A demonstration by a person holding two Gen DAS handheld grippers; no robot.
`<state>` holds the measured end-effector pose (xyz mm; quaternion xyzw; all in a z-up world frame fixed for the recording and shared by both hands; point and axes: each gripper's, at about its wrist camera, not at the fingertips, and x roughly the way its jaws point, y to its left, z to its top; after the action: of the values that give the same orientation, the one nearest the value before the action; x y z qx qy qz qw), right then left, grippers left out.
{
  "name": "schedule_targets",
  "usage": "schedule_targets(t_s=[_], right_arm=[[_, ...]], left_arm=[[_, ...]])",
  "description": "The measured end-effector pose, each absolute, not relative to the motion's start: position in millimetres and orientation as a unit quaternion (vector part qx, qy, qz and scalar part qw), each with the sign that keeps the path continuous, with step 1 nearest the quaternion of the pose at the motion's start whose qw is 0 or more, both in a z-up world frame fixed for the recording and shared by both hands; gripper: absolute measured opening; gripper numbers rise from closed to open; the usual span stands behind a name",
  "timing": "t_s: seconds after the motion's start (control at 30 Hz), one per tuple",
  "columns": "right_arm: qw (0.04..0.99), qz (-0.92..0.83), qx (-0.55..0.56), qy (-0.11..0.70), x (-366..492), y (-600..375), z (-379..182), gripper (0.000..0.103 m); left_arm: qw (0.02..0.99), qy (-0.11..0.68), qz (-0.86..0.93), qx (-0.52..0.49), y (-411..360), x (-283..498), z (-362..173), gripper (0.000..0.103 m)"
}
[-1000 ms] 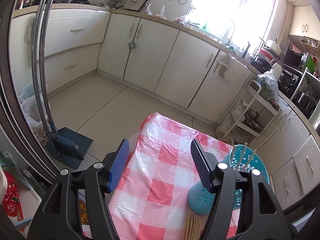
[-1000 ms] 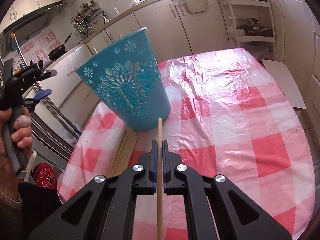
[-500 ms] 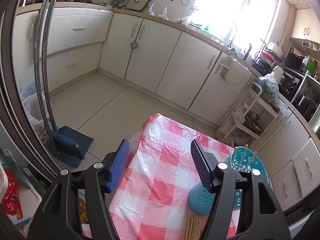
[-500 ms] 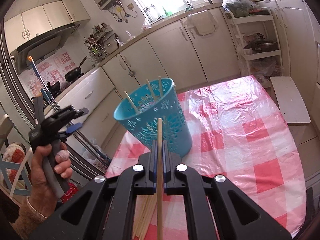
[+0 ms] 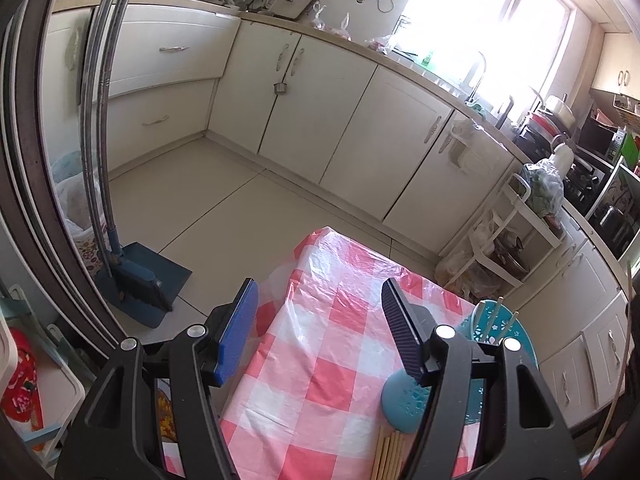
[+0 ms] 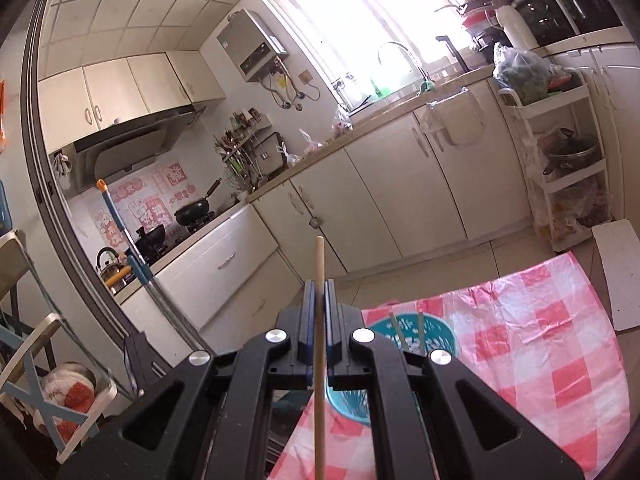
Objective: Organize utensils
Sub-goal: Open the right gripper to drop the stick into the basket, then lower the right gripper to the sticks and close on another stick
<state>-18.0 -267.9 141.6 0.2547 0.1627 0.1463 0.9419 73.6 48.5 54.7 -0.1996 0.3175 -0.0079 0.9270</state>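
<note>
Right tongs [image 6: 319, 300] raised above teal basket [image 6: 434, 330], clamped on a chopstick [image 6: 319, 344] pointing forward. Left tongs [image 5: 316, 332] spread wide, empty, level over worktop [image 5: 320, 380].

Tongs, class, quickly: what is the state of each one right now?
Left tongs: open, holding nothing.
Right tongs: closed on a wooden chopstick.
</note>
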Motion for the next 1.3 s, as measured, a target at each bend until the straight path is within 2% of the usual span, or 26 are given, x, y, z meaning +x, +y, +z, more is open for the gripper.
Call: schedule_targets(t_s=[0.2,0.47,1.03,1.13,1.3], right_arm=[[0.954,0.096,0.248,0.135,33,-260,146,0.005],[0.96,0.051,0.205,0.182,77,-249,114,0.005],[0.956,0.059,0.16,0.237,76,-242,94,0.006],[0.955,0.066,0.149,0.249,70,-239,91,0.011],[0.962,0.062,0.148,0.221,35,-247,105,0.011]], left_arm=[[0.927,0.321,-0.01,-0.195,45,75,53,0.061],[0.923,0.328,-0.013,-0.199,47,79,51,0.061],[0.923,0.332,-0.014,-0.197,45,81,49,0.062],[0.923,0.332,-0.014,-0.196,46,80,49,0.063],[0.923,0.331,-0.009,-0.197,49,78,48,0.065]])
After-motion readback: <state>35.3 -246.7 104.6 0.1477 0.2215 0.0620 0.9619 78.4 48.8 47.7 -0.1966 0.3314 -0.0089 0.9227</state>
